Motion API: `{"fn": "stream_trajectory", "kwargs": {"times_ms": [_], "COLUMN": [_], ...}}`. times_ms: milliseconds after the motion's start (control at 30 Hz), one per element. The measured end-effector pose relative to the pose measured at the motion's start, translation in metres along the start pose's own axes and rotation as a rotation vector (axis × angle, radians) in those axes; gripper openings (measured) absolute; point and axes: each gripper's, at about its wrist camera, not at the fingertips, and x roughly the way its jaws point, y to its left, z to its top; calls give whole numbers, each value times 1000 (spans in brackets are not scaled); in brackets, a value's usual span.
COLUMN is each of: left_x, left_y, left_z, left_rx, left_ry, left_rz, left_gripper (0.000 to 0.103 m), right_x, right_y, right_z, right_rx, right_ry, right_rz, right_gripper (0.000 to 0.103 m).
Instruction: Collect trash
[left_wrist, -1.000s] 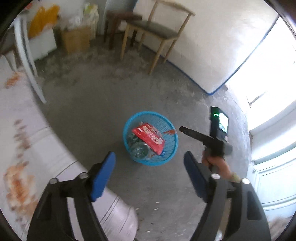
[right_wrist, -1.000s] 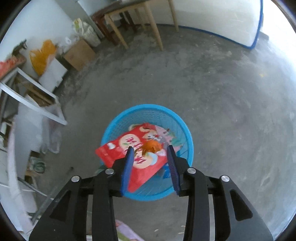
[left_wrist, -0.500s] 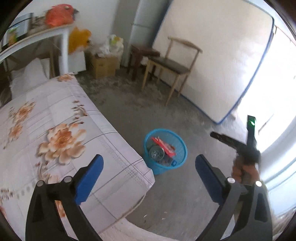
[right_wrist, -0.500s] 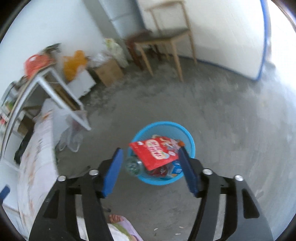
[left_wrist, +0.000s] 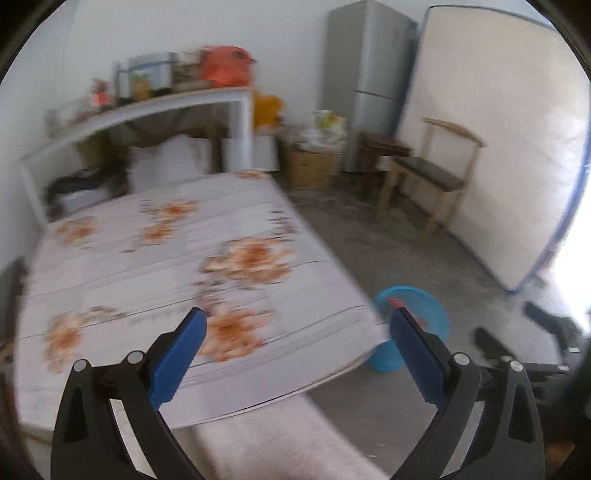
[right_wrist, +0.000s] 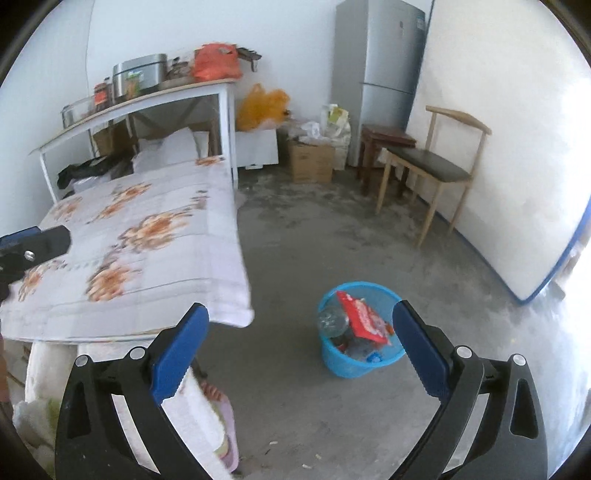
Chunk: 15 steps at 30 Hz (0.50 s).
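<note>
Right tongs (right_wrist: 301, 347): jaws spread wide, having just been opening; nothing between the blue pads (right_wrist: 181, 347). They point down at bare concrete floor (right_wrist: 369, 236).

Left tongs (left_wrist: 297, 354): jaws also spread wide, nothing between them. They hang over the near corner of the bed (left_wrist: 147, 258). Left wrist view is motion-blurred.

Blue mesh basket (right_wrist: 356, 360) stands upright on the floor, just beside the bed's foot corner and apart from it. In the right wrist view it sits between the two pads, closer to the right one. In the left wrist view the basket (left_wrist: 428, 314) is partly hidden behind the right pad.

Contents: red snack wrapper (right_wrist: 364, 319) leaning tilted across the top, one corner above the rim; clear plastic bottle (right_wrist: 332, 319) against the left wall of the basket; further small scraps below, too small to identify.

Bed cover: pale with orange flower print; no trash visible on it.

Background: wooden chair (right_wrist: 432, 170) against a white mattress (right_wrist: 517, 147) leaning on the wall; grey fridge (right_wrist: 380, 70); cardboard box (right_wrist: 310, 162); white worktop (right_wrist: 147, 99) behind the bed carrying a metal pot (right_wrist: 138, 77) and an orange bag (right_wrist: 216, 61).
</note>
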Motion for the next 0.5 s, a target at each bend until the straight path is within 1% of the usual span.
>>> {"fn": "stream_trajectory", "kwargs": {"times_ms": [67,100,133,267,300,367,500], "left_x": [-6,-6,-5,-4,-4,-2,5], "left_y": [4,7,10,23,25,29,29], "left_z": [-10,-14,-18,-29,-32,-35,-40], "left_rx": [8,7,0,-99,-124,-161,-161], "left_ry": [-21,-15,-5,31,41,70,108], "left_rz": [66,97,109,141,143,156,224], "left_gripper": [97,97,97,97,97,97,97], "right_x": [-5,-7,-7,-11,-12,-10,-7], "right_y": [6,9,12,16,19,22,21], "right_z": [-1,-1,-1,0,-1,-1,-5], "right_rx": [-9,-9,-8,27,30,32,30], "right_ry": [-7,-9,-7,-16,-19,-11,22], "right_rz": [14,15,15,32,29,-4,-51], "right_gripper": [96,96,96,96,96,96,96]}}
